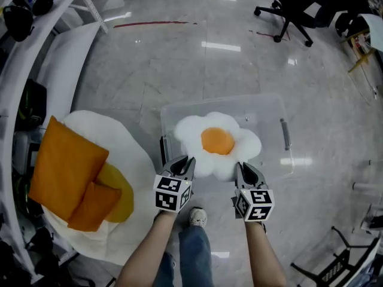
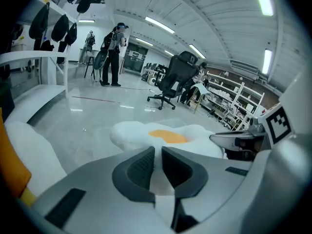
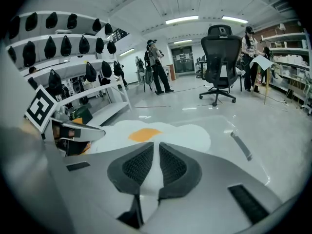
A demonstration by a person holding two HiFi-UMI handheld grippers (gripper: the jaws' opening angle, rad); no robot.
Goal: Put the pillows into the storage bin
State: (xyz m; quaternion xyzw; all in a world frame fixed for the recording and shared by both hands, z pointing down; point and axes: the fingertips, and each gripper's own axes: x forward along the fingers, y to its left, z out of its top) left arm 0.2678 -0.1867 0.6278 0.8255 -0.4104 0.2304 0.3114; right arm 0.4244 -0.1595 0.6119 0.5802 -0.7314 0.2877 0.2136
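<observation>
Two grippers are both clamped on the same thing: your left gripper (image 1: 182,164) and your right gripper (image 1: 242,170) each pinch the near edge of the small fried-egg pillow (image 1: 218,142), the left at its near-left lobe and the right at its near-right lobe. In each gripper view the pads are drawn almost together with a thin fold of white fabric between them. The pillow is white with an orange yolk in the middle, and it is spread over the near-left part of the clear storage bin (image 1: 272,109). The bin's far and right walls show beyond the pillow, and a dark handle (image 1: 286,134) lies along its right side. You cannot tell from these views whether the pillow rests on the bin's bottom or hangs from your grip. To your left, well apart from the bin, a much larger fried-egg pillow (image 1: 128,142) lies on the floor. A big orange pillow (image 1: 66,166) and a smaller orange pillow (image 1: 93,205) are on top of it. A black office chair (image 1: 293,11) stands far across the glossy floor.
</observation>
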